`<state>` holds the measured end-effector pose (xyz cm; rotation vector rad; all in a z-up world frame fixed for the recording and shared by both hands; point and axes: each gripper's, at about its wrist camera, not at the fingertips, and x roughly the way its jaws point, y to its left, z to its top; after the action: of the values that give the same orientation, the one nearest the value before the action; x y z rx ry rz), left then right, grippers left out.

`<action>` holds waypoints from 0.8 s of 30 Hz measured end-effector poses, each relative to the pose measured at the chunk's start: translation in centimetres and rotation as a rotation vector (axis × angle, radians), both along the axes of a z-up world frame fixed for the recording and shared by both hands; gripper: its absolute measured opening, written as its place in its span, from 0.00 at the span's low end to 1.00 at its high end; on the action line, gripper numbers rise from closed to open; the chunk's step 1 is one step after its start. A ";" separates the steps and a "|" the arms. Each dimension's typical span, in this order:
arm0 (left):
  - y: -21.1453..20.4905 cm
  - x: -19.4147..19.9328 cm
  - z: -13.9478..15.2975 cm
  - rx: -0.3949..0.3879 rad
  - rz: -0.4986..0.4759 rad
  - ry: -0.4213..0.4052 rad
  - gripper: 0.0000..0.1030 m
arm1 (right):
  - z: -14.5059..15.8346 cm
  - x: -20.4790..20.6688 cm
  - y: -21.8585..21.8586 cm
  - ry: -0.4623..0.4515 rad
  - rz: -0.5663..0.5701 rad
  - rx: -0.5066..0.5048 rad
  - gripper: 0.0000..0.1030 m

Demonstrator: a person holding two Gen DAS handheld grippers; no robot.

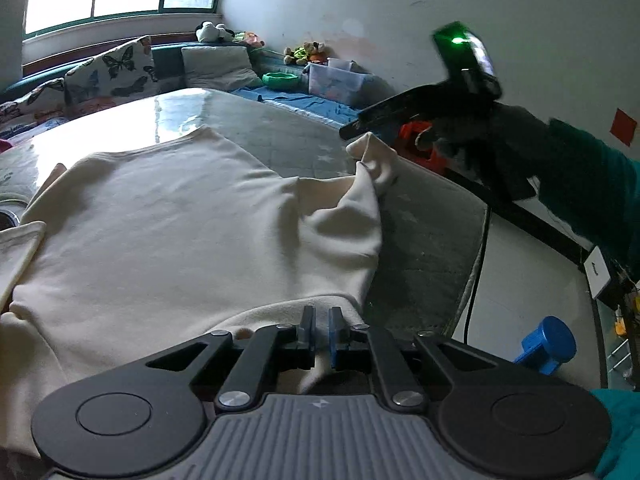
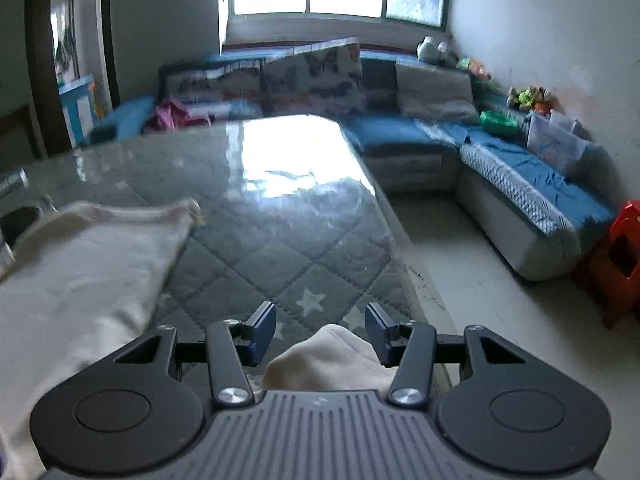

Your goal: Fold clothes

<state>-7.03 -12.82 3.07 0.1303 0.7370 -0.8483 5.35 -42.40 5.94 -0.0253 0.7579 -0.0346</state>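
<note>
A cream sweatshirt (image 1: 168, 216) lies spread on the quilted grey table cover (image 1: 420, 232). My left gripper (image 1: 322, 320) is shut on the garment's near edge, with cloth pinched between the pads. In the left wrist view my right gripper (image 1: 356, 130) hovers at the far right corner of the garment, where a fold of cloth (image 1: 372, 160) stands raised. In the right wrist view my right gripper (image 2: 320, 330) is open, with a bunch of cream cloth (image 2: 332, 356) lying between and below its fingers, not pinched. More of the garment (image 2: 88, 256) lies to its left.
The table's right edge (image 2: 412, 272) drops to a pale floor. A blue and grey corner sofa (image 2: 520, 200) with cushions, a clear box (image 1: 340, 80) and a green bowl (image 1: 280, 80) lines the walls. A red stool (image 2: 616, 260) stands at right. A cable (image 1: 476, 280) hangs by the table.
</note>
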 end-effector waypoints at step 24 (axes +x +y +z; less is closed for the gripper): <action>-3.3 2.1 -0.6 -0.035 -0.041 0.016 0.28 | 1.7 -9.1 -4.4 -0.170 -0.196 -0.044 0.08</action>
<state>-4.98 -16.08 2.43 0.1079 0.7367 -0.9014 -3.70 -46.78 7.64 0.0098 0.5876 -0.2376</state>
